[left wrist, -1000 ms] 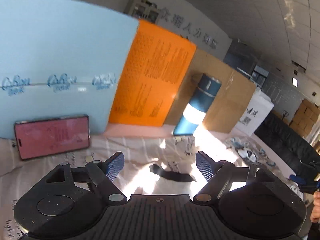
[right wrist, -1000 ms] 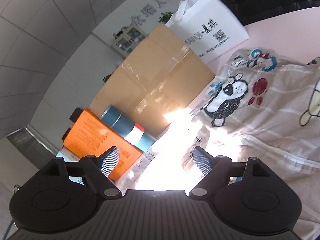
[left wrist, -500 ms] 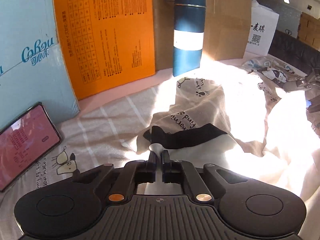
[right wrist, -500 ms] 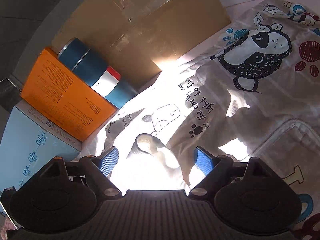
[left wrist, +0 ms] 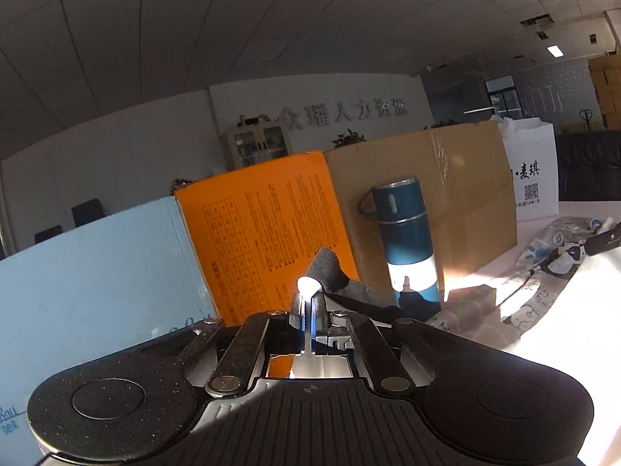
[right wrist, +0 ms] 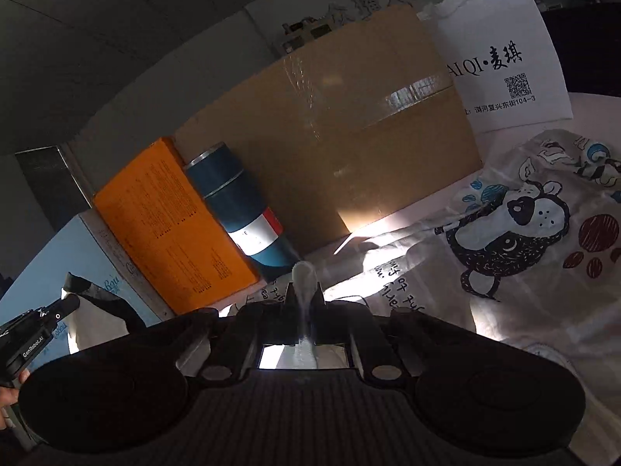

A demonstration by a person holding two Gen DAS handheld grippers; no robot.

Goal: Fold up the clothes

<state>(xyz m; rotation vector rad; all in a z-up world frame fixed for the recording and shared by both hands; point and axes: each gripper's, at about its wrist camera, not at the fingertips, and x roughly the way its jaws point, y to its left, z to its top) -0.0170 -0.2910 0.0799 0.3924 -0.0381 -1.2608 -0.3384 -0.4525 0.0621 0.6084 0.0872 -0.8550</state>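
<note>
A cream garment printed with cartoon animals (right wrist: 516,233) lies over the pink table; it also shows at the right of the left wrist view (left wrist: 543,283). My left gripper (left wrist: 308,303) is shut on the garment's edge with its black trim (left wrist: 341,287) and holds it lifted. My right gripper (right wrist: 304,291) is shut on a pinch of the same garment's white fabric (right wrist: 303,272), raised off the table. The left gripper shows at the far left of the right wrist view (right wrist: 35,334), with cloth hanging from it.
Along the back stand a light blue box (left wrist: 97,268), an orange box (left wrist: 264,233), a blue flask (left wrist: 407,237), a cardboard box (left wrist: 458,182) and a white paper bag (left wrist: 533,174). The same flask (right wrist: 240,217) stands just beyond my right gripper.
Both grippers went from open to shut on the garment, the left first, the right after. Both have since lifted the cloth, and the views tilted up toward the boxes and ceiling.
</note>
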